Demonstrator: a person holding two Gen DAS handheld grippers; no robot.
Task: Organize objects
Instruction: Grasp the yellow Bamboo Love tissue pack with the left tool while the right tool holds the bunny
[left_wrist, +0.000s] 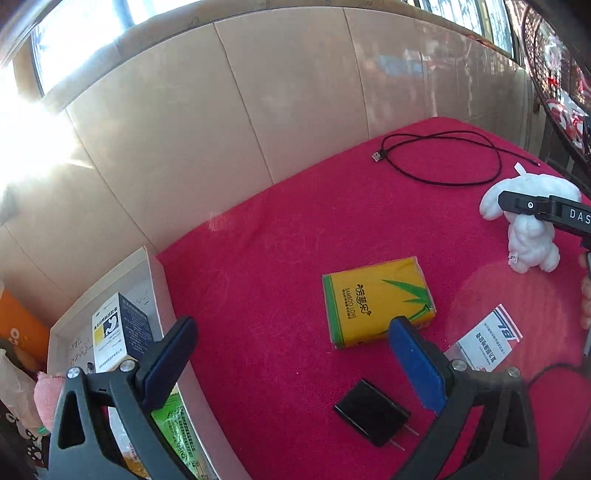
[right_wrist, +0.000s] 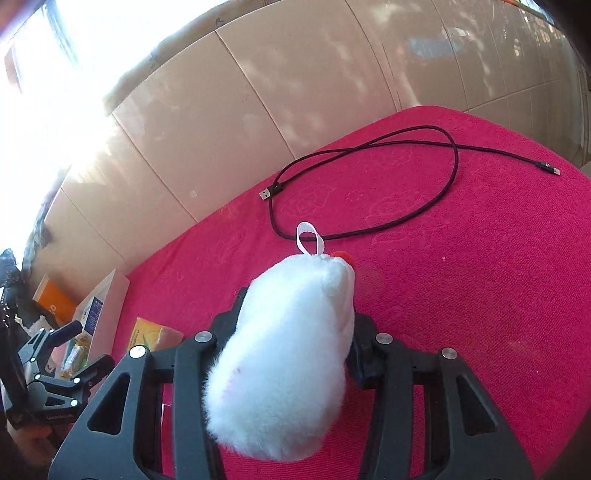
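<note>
My right gripper (right_wrist: 295, 325) is shut on a white plush toy (right_wrist: 288, 354), held above the red cloth (right_wrist: 461, 295); the toy (left_wrist: 528, 229) and the right gripper (left_wrist: 517, 205) also show at the right of the left wrist view. My left gripper (left_wrist: 291, 354) is open and empty, above the cloth (left_wrist: 277, 240) near its left edge. A yellow tissue pack (left_wrist: 376, 301), a black plug adapter (left_wrist: 373, 411) and a white card (left_wrist: 487, 339) lie near it. A black USB cable (right_wrist: 369, 192) lies looped at the far side.
A white box (left_wrist: 155, 280) at the cloth's left edge holds a dark blue medicine carton (left_wrist: 122, 328) and a green packet (left_wrist: 181, 432). An orange box (left_wrist: 18, 325) and a pink cloth (left_wrist: 46, 398) lie left of it. Tiled floor lies beyond.
</note>
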